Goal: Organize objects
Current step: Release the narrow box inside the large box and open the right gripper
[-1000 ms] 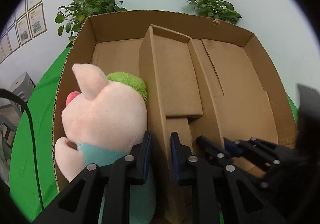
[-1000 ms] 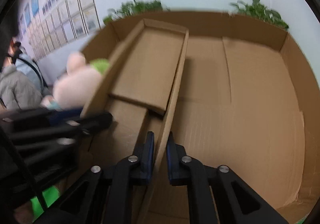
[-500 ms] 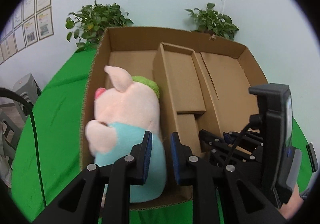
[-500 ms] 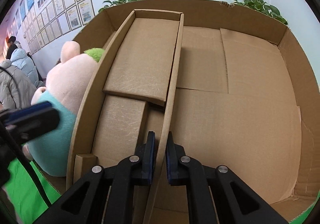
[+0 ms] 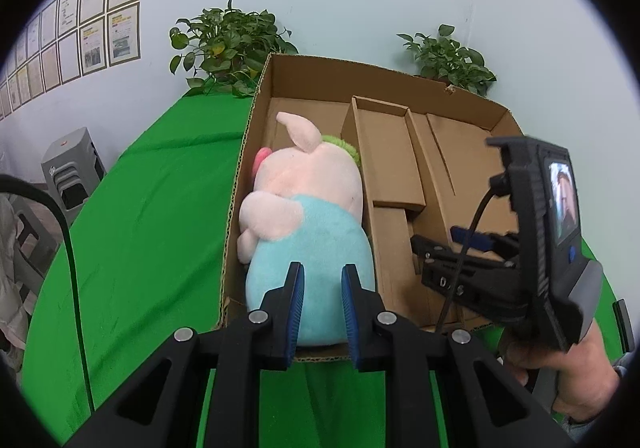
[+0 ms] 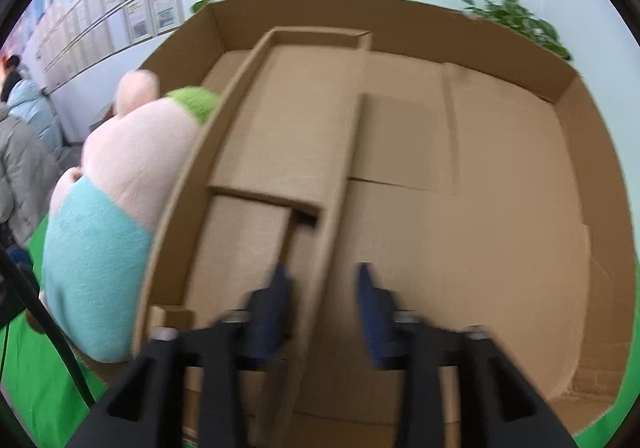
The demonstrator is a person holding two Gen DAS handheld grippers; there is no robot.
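Observation:
A pink plush pig in a blue shirt (image 5: 308, 224) lies in the left compartment of a large cardboard box (image 5: 360, 78); it also shows in the right wrist view (image 6: 112, 208). A narrow cardboard tray insert (image 5: 390, 164) sits upright beside it as a divider. My left gripper (image 5: 322, 302) is slightly open and empty, held above the box's near edge over the pig. My right gripper (image 6: 324, 296) is open, its fingers either side of the tray's right wall (image 6: 340, 200). The right gripper also shows in the left wrist view (image 5: 472, 244).
The box (image 6: 572, 96) stands on a green-covered table (image 5: 152, 216). Its right part has a bare cardboard floor (image 6: 480, 228). Two potted plants (image 5: 228, 44) stand behind the box by the wall. A grey stool (image 5: 72, 172) and people (image 6: 24, 152) are at the left.
My left gripper has pulled back and up out of the box, away from the divider wall. My right gripper has opened and let go of the tray's wall.

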